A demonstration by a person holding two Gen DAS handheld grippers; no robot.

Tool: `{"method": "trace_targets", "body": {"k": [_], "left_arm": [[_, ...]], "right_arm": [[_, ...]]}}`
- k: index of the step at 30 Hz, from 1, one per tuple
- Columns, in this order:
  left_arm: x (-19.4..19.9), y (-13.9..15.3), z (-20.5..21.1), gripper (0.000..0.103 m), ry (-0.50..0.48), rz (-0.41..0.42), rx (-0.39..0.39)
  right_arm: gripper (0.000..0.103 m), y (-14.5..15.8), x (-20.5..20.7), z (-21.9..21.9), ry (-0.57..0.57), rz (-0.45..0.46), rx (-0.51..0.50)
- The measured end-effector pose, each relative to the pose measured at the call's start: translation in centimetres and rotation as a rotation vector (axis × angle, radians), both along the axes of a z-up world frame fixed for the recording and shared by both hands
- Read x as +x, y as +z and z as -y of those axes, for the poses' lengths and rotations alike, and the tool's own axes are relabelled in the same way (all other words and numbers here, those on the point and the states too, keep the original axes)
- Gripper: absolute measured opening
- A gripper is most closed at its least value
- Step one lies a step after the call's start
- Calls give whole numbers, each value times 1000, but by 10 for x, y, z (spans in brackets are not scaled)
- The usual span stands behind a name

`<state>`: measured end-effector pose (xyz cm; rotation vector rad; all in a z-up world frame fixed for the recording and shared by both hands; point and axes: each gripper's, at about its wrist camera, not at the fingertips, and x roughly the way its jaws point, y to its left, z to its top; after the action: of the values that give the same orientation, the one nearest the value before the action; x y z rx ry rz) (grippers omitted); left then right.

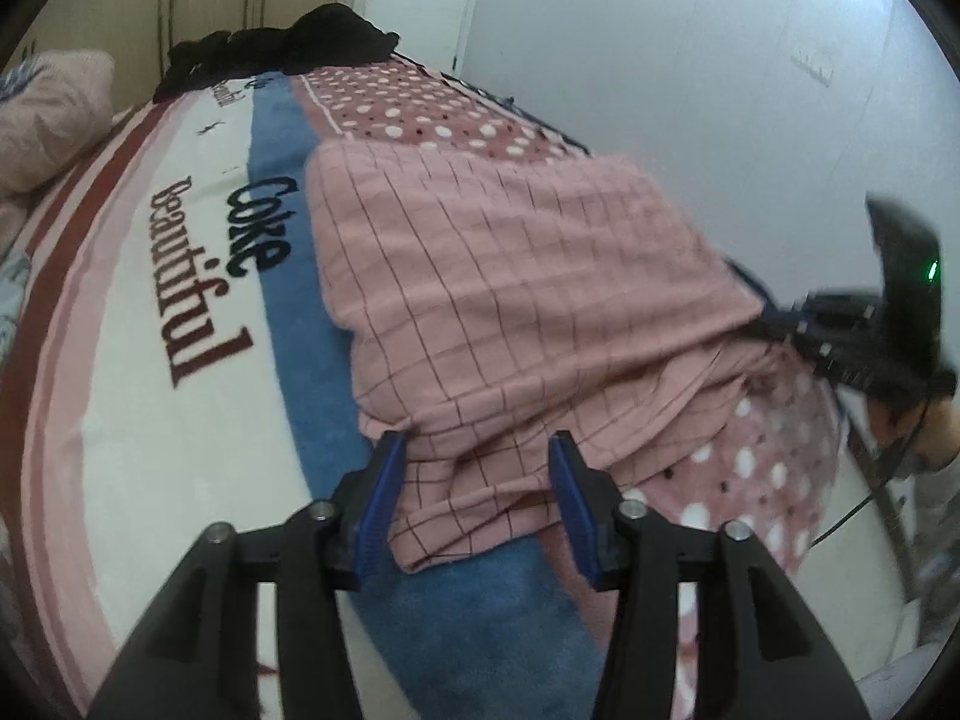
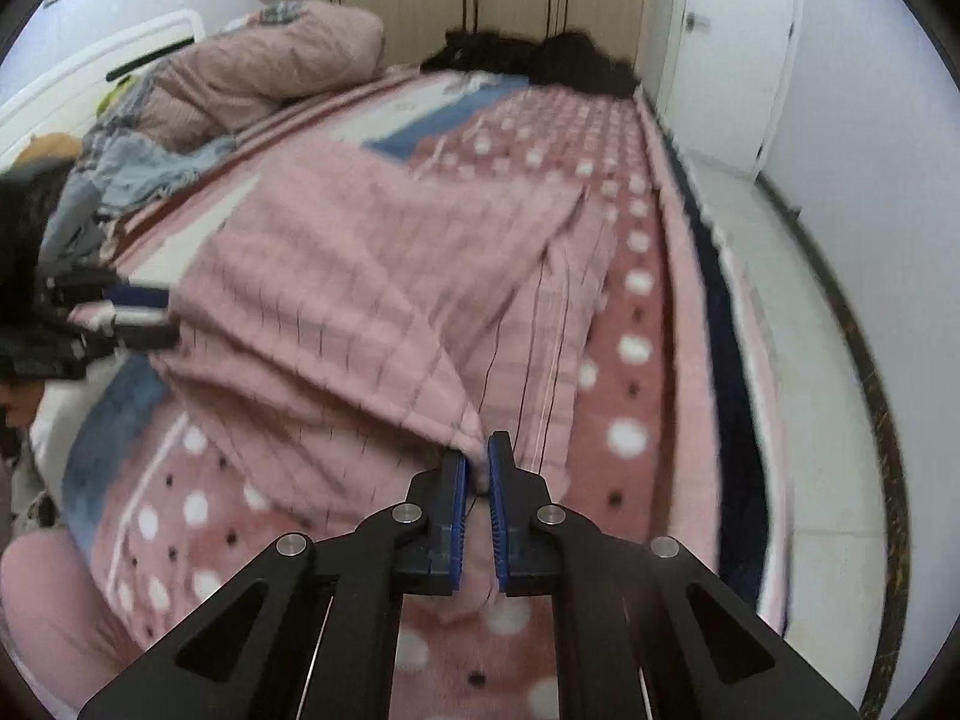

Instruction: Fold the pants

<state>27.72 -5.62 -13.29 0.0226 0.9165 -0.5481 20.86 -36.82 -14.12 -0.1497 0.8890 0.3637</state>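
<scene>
Pink checked pants lie folded on the bed blanket, with a corner hanging toward me. My left gripper is open, its blue pads on either side of the pants' near edge, not closed on it. In the right wrist view the pants spread across the blanket. My right gripper is shut on a pinch of the pants' near edge. The right gripper also shows at the far right of the left wrist view. The left gripper shows at the left of the right wrist view.
The blanket has white, blue and pink polka-dot bands with printed words. Black clothes are piled at the far end. A pink quilt and blue-grey fabric lie at the left. White wall and door at the right.
</scene>
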Motion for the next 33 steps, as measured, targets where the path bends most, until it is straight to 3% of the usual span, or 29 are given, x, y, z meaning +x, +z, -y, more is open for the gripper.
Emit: {"method": "trace_targets", "body": {"k": [2,3,5,6,10,12,16,18,19,20,21,27,30,33], "left_arm": [[3,12,-9,66,33,31,-26],[7,20,-13,66,55,47,-38],[15,30,-17,67,76,51,-74],[21,34,-16,68,83,50,-96],[47,25,-3,72,123,17,-49],[56,14,3,72,136,-13,-17],[61,-14,7,72,127,-81,-1],[59,-22,9,71,120,-91,10],[57,-25,10,68,116,-95,15],[56,-27,11,62,109,-102,11],[55,-29,11,60,101,-112,3],[45,-30,13,57,73,-110,20],[45,-27,8,57,69,-121,-11],[48,-16,-2,68,82,-105,-46]], "right_arm": [[5,7,1,7,-16,4,47],[9,13,3,12,-32,3,85],[39,30,9,22,-58,25,175],[45,34,12,22,-63,33,192],[51,44,44,25,-101,14,308],[51,40,62,25,-125,-2,348],[40,19,88,10,-102,-50,308],[39,11,92,1,-99,-48,269],[30,9,92,-3,-100,-25,241],[13,9,93,-6,-111,-2,216],[6,9,94,-7,-120,9,206],[0,16,110,0,-251,109,67],[0,13,124,19,-285,67,104],[3,9,123,32,-243,-19,190]]}}
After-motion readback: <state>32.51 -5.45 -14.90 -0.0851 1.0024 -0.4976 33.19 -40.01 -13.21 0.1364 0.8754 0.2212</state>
